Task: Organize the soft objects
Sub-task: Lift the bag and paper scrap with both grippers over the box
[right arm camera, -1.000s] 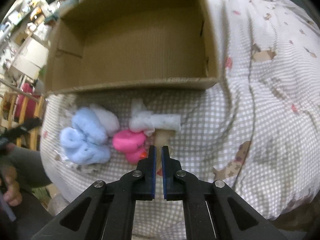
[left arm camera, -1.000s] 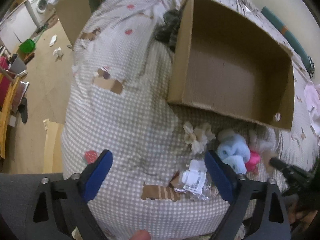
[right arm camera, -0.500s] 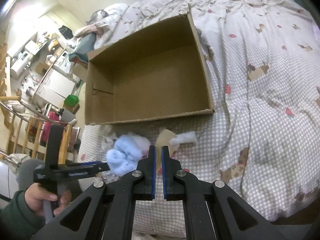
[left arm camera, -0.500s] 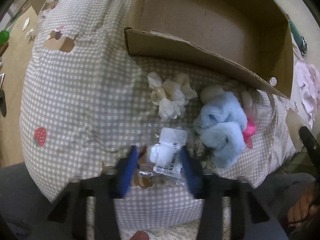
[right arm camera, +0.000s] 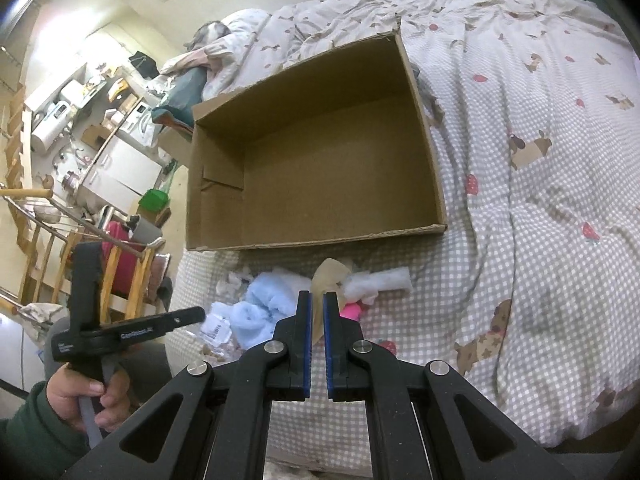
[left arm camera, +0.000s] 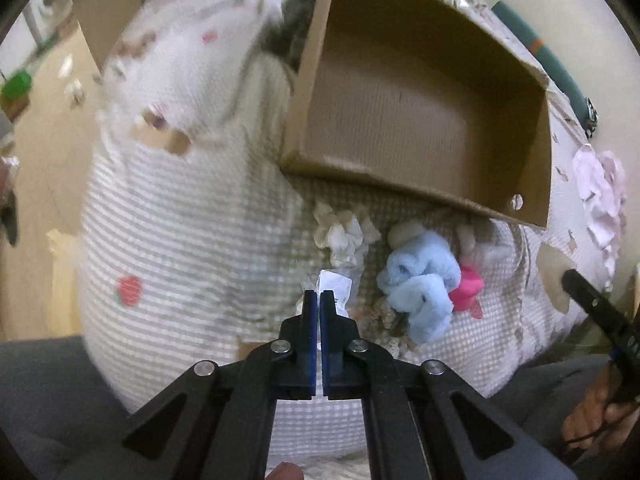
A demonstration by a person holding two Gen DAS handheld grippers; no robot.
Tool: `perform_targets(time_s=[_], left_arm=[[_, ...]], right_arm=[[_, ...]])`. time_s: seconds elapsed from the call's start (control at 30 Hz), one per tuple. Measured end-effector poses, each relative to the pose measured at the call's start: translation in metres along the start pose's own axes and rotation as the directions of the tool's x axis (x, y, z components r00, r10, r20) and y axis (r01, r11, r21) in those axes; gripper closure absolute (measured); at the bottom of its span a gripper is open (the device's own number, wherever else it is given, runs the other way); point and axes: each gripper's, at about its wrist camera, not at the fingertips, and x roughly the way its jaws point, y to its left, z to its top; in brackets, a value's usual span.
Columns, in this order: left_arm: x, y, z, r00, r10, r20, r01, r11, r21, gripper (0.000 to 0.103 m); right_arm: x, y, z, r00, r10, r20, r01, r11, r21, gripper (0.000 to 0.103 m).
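Soft indoor light, blurred fisheye edges

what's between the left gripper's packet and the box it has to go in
The left gripper is shut on the clear packet. The cream soft bundle lies between it and the cardboard box, whose near wall must be cleared; the box interior looks empty.

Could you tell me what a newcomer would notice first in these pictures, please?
A big open cardboard box lies empty on the checked bedspread. In front of it sits a heap of soft things, with light blue fluff and a pink piece standing out.
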Motion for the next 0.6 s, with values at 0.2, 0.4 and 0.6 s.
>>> perform_targets(time_s=[0.2, 0.4, 0.6], left_arm=[[-0.058, -0.003, -0.005, 0.990, 0.008, 0.139, -0.013, 0.999, 0.033, 0.102], [-0.098, -0.015, 0.008, 0.970, 0.005, 0.244, -0.019, 0.998, 0.055, 0.102], [-0.119, -0.030, 0.037, 0.952, -0.013, 0.306, -0.015, 0.996, 0.090, 0.102]], right_arm=[[-0.015, 0.005, 0.001, 0.997, 0.069, 0.029, -0.069, 0.998, 0.011, 0.097], [-0.038, 0.019, 0.009, 0.992, 0.102, 0.074, -0.102, 0.995, -0.007, 0.097], [-0.056, 0.031, 0.028, 0.988, 0.105, 0.116, -0.101, 0.994, -0.045, 0.097]])
